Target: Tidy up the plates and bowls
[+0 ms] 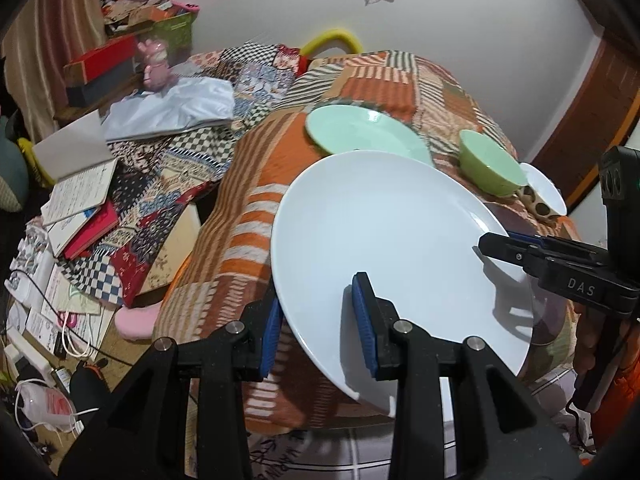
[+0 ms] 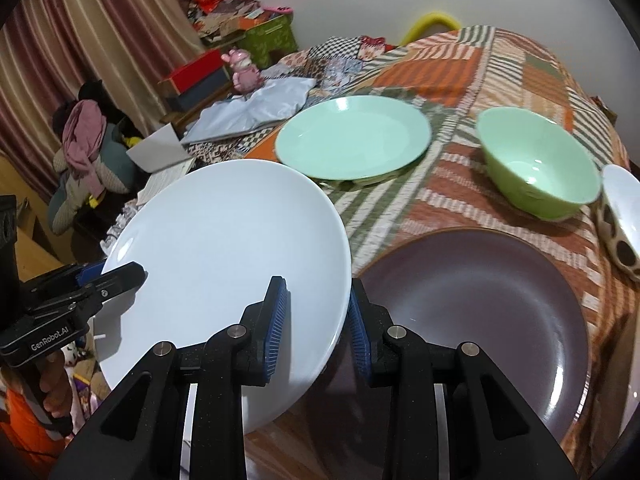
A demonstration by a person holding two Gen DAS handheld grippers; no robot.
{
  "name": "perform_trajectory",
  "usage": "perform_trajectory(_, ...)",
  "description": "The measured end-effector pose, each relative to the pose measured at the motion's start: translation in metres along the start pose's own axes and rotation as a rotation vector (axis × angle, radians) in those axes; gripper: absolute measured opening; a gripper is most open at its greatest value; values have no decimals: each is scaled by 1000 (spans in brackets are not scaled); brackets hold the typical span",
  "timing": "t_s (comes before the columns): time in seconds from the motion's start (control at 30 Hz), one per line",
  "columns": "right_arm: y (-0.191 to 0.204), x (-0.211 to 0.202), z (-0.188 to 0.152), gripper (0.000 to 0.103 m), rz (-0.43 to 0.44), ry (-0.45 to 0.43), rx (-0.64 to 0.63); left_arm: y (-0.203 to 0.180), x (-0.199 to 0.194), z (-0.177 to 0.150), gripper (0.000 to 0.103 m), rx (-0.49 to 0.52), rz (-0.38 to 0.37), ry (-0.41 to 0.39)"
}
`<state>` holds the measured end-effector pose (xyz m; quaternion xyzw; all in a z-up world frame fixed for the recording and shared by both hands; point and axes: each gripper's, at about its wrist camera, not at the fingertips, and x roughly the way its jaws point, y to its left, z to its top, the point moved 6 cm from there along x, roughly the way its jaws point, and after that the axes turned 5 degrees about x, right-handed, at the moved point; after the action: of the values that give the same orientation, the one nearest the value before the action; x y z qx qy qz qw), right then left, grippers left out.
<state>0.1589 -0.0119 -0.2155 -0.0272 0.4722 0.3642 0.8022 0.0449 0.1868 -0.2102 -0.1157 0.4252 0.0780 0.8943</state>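
Both claws pinch the white plate (image 2: pixel 224 248) by its rims: the left claw (image 1: pixel 320 320) and the right claw (image 2: pixel 316 320). It hangs lower left, above the surface (image 2: pixel 440 60). Nothing looks stacked yet; the green plate (image 2: pixel 352 136), purple plate (image 2: pixel 480 304) and green bowl (image 2: pixel 536 160) wait apart.

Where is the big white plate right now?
The big white plate is held above the table edge, pinched by the left claw and right claw, beside the purple plate.
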Motion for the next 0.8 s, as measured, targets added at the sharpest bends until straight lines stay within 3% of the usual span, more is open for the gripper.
perform_trajectory(0.8,-81,-59,-34,28,-123,-60,151,-110,18,11,34,162,-119,1)
